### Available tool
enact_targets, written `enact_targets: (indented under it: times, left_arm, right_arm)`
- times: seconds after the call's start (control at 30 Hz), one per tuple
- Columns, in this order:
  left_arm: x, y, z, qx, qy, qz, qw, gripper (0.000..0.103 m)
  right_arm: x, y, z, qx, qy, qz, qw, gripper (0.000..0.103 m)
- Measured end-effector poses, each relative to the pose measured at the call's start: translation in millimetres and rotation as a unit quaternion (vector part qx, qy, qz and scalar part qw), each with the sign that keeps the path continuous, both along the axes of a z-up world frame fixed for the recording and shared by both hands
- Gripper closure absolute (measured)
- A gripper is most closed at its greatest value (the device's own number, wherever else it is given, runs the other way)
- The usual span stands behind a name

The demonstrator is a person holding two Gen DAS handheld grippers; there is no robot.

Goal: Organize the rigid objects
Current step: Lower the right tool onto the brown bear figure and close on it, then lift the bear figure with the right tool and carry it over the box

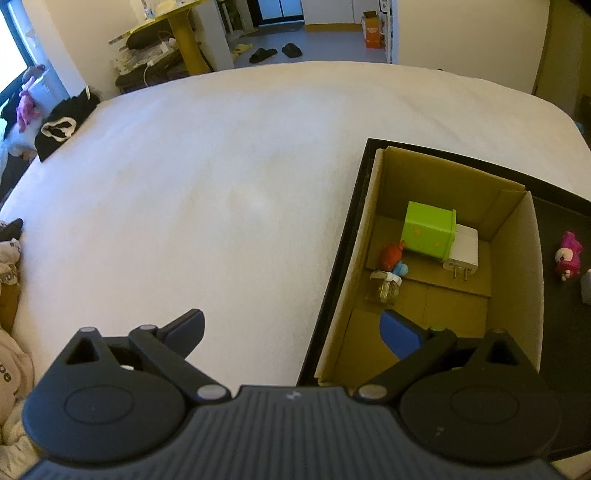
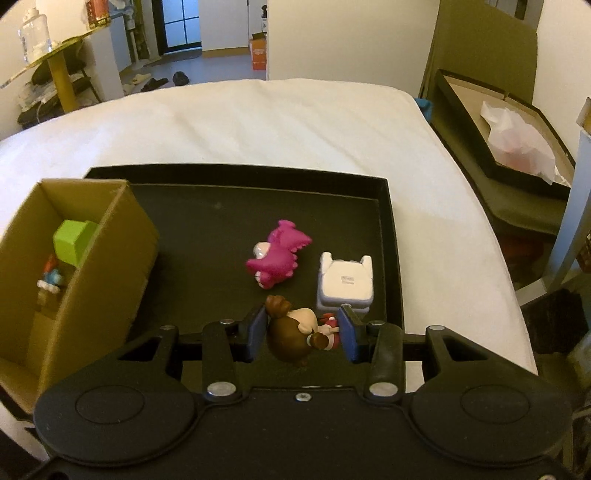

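Note:
My right gripper [image 2: 302,332] is shut on a brown toy figure [image 2: 293,334], held just above the black tray [image 2: 258,173]. On the tray floor lie a pink dinosaur toy [image 2: 279,254] and a white boxy toy [image 2: 345,282], both just beyond the fingertips. A cardboard box [image 2: 136,236] stands at the tray's left end. Inside that cardboard box [image 1: 517,251] sit a green cube [image 1: 430,232], a white plug adapter [image 1: 463,249], a red and blue figure [image 1: 393,260] and a small clear item [image 1: 386,288]. My left gripper [image 1: 295,328] is open, its right finger over the box's near end.
The tray rests on a white bed [image 1: 207,192]. Black clothing [image 1: 66,118] lies at the bed's far left edge. A dark open case with white paper [image 2: 517,140] stands to the right of the bed. A yellow table [image 1: 181,33] and slippers [image 1: 275,51] are beyond.

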State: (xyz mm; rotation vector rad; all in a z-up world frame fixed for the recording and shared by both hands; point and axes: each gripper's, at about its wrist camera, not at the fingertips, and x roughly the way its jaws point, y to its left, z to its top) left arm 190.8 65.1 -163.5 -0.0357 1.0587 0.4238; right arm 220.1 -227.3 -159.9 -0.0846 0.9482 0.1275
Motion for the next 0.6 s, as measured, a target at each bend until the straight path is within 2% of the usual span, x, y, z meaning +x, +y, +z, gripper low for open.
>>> enact_targets:
  times: [0.23,0.33,0.43,0.6]
  left_arm:
    - [0.4,0.6,-3.2,-0.002,0.003,-0.005,1.0000,0.004]
    - [-0.1,3.0,-4.2,-0.013,0.002,-0.005,0.9999,0.008]
    - [-0.2,3.1,-6.2,-0.023,0.004,-0.012,0.9997,0.016]
    - [-0.5,1.1,-10.0,-0.029,0.006,-0.026,0.9992,0.036]
  right_arm:
    - [-4.3,16.3,21.6,-0.008,-0.013,0.020,1.000,0.062]
    - [-6.2,23.4,30.8,-0.006,-0.018,0.030,0.999,0.062]
    - [-7.4,33.2,40.1,-0.004,-0.023,0.043,0.999,0.062]
    - [-6.6,49.8,52.7,0.003,-0.026,0.060,0.998,0.061]
